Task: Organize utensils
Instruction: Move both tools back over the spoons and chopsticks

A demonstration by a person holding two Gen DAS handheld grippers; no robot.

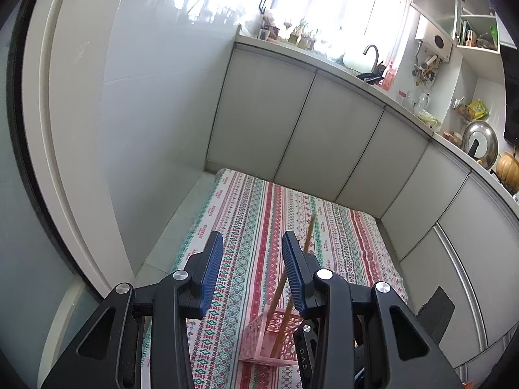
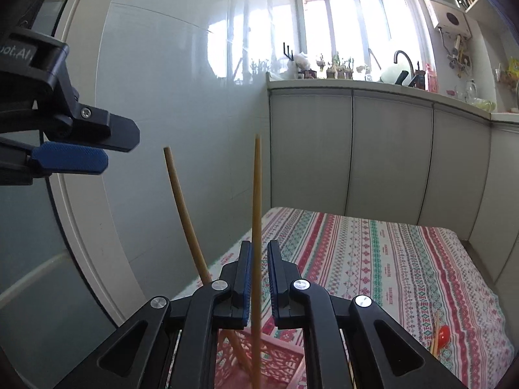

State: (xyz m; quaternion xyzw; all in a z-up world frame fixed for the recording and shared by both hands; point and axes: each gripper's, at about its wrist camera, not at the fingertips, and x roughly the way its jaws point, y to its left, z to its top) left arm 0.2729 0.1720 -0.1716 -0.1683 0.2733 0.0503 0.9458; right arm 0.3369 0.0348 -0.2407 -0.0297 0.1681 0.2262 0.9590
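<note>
Your right tongs stand slightly apart around an upright chopstick, not pinching it; their frame hides its foot in the pink basket below. Your left tongs are spread, empty, above that basket. Beneath lies a striped cloth on the desk, with white cabinets beyond.

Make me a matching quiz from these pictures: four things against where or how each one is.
Things:
1 pink basket
2 red utensil
3 left gripper
4 upright chopstick

States:
a lies on the striped cloth
b open, empty
c between the fingers of the right gripper
d holds a leaning chopstick

Pairs: 1-d, 2-a, 3-b, 4-c
</note>
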